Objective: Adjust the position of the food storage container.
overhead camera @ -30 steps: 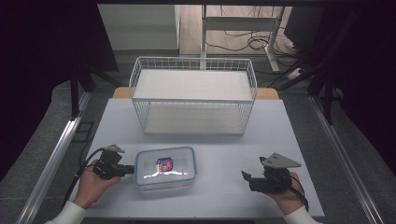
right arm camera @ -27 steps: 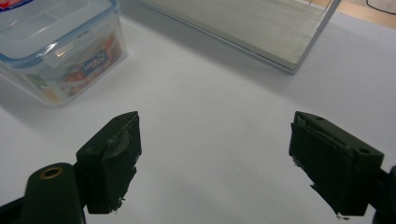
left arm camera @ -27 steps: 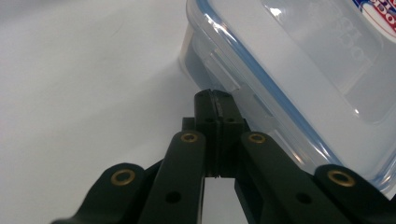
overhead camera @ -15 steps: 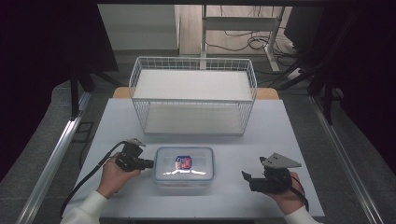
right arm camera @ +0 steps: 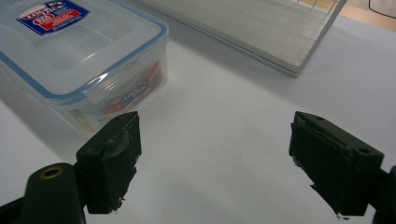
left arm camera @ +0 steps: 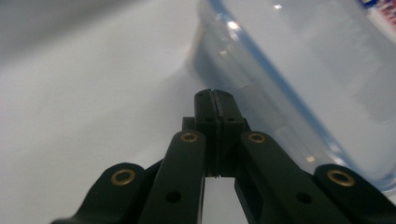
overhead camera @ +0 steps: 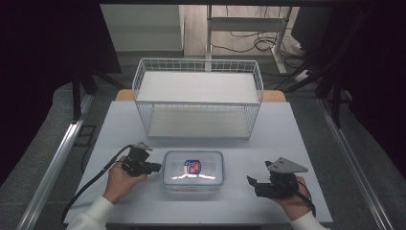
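Left gripper (overhead camera: pixel 155 167) closed, seemingly touching container (overhead camera: pixel 193 167) side.

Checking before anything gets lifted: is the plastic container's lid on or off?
On. The lid sits flat over the clear container, its blue seal following the rim.

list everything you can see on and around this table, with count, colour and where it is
food container: one, clear with a blue seal and a red-and-blue label, front centre of the table
wire basket: one, white, far half of the table
table: one, white
left hand-held gripper: one, black, jaws closed, tip at the container's left side
right hand-held gripper: one, black, jaws open, right of the container, apart from it
hands: two, at the front edge, each holding a hand-held gripper
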Action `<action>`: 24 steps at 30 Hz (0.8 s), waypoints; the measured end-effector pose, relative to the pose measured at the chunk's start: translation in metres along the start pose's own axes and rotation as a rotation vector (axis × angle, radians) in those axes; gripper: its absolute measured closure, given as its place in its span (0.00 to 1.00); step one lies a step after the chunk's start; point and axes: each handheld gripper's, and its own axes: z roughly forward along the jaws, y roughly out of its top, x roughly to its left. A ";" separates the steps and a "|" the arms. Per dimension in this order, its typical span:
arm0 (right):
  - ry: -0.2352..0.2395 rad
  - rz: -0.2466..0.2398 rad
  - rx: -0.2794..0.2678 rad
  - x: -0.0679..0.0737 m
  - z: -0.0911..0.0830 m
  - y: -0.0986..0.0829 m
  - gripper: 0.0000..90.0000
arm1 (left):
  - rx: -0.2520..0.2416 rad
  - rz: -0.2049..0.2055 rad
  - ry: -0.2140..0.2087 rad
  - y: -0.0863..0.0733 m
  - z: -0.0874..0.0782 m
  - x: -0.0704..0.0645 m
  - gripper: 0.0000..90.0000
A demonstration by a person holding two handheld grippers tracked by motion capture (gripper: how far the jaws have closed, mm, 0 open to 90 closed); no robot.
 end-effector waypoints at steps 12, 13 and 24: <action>0.054 0.030 -0.035 0.001 0.005 0.001 0.19 | -0.222 -0.067 0.028 -0.024 -0.040 -0.006 0.60; 0.063 0.032 -0.032 0.002 0.007 0.001 0.19 | -0.224 -0.075 0.021 -0.025 -0.041 -0.007 0.47; 0.073 0.021 -0.022 0.005 0.009 0.000 0.19 | -0.244 -0.070 -0.019 -0.033 -0.049 -0.015 0.30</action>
